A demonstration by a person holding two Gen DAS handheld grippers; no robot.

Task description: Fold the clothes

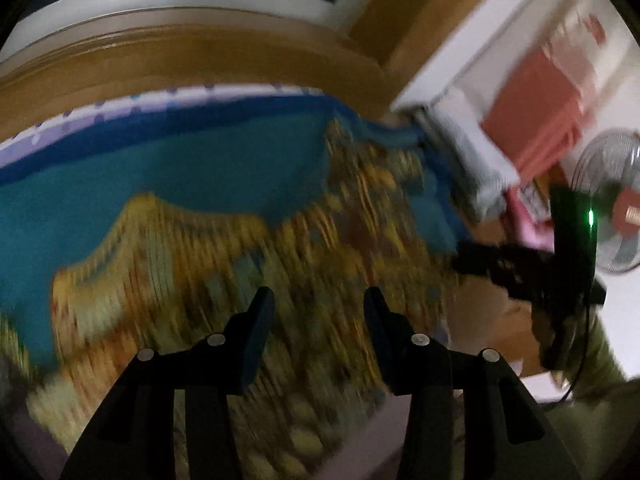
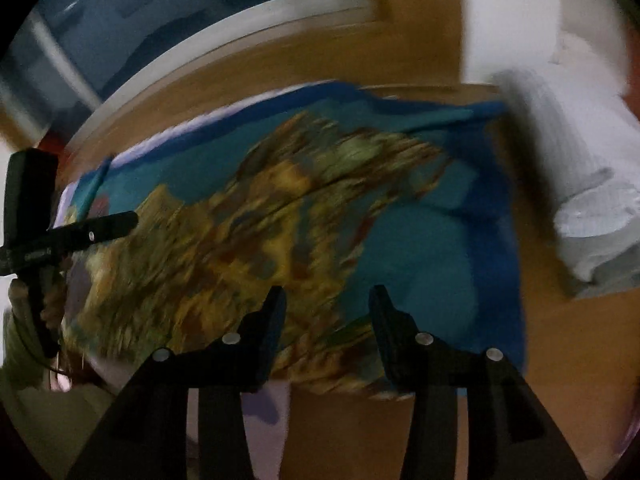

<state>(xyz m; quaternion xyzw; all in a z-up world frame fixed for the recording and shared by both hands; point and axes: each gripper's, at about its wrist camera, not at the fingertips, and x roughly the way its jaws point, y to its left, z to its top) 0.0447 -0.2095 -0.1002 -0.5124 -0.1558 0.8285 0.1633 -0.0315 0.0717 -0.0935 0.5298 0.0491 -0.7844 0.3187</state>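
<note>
A yellow and orange patterned garment lies spread on a teal and blue sheet; both views are blurred. My left gripper hovers over the garment, open, with nothing between its fingers. My right gripper hangs open above the garment's near edge where it meets the teal sheet, also holding nothing. The right gripper's black housing with a green light shows at the right of the left wrist view. The left gripper's housing shows at the left of the right wrist view.
The sheet lies on a wooden surface. A white folded bundle sits at the sheet's right side. A fan and a pink-red object stand beyond the right edge. An olive sleeve is at lower right.
</note>
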